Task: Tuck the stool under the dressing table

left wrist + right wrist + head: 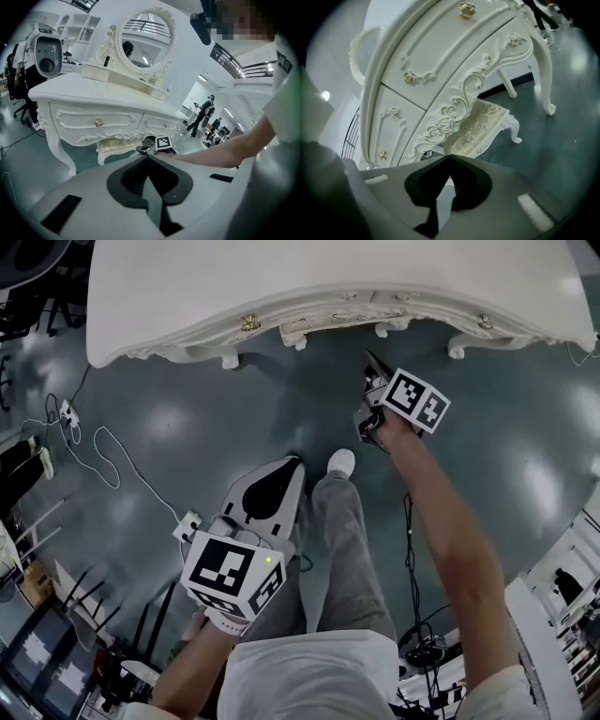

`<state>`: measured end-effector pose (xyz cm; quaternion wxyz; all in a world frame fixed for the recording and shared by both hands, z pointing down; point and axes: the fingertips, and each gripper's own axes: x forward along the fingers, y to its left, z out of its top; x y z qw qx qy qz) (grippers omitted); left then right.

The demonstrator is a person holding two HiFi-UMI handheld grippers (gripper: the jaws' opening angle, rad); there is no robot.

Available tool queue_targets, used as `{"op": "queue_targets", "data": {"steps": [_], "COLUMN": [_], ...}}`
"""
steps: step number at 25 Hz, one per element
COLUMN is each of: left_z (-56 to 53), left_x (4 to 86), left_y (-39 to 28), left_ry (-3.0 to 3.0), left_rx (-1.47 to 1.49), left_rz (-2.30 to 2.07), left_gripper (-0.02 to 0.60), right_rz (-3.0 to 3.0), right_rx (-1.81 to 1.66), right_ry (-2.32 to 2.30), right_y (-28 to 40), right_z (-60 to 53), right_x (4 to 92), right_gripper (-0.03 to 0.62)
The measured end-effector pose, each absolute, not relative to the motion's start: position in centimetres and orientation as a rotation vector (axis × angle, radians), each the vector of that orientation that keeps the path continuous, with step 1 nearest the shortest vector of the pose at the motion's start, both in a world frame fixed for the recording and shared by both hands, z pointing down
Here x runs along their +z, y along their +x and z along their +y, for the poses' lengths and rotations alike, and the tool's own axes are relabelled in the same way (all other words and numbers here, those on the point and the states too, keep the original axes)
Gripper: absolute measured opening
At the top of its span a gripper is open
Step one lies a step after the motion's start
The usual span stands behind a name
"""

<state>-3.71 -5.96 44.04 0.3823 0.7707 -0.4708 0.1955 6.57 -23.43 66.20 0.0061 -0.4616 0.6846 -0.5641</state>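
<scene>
Since the stool already sits under the table, between its legs, we judge the tucking done. Fingers of our left gripper and right gripper are pressed together, pinching nothing. Next we need only draw back clear. The drawers are shut, contents hidden.

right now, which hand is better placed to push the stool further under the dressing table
Right, probably: the right gripper sits close to the dressing table with the stool just ahead of it; the left gripper hangs back.
</scene>
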Motion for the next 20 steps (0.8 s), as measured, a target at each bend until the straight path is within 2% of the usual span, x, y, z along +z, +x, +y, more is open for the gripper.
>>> {"op": "queue_targets", "data": {"steps": [11, 20], "left_z": [-5.1, -3.9], "left_x": [37.0, 32.5], "left_y": [-5.4, -7.8], "left_ry": [1.997, 1.992], "left_rx": [0.452, 0.385], "left_rz": [-1.235, -1.254], "left_gripper": [0.008, 0.008], "right_rz": [2.336, 2.595], "right_rx": [-1.692, -1.503], "right_ry": [-1.372, -1.321], "right_y": [5.5, 3.4], "right_z": [-20.0, -16.7], "right_x": [56.3, 47.9], "right_gripper": [0.011, 0.011]}}
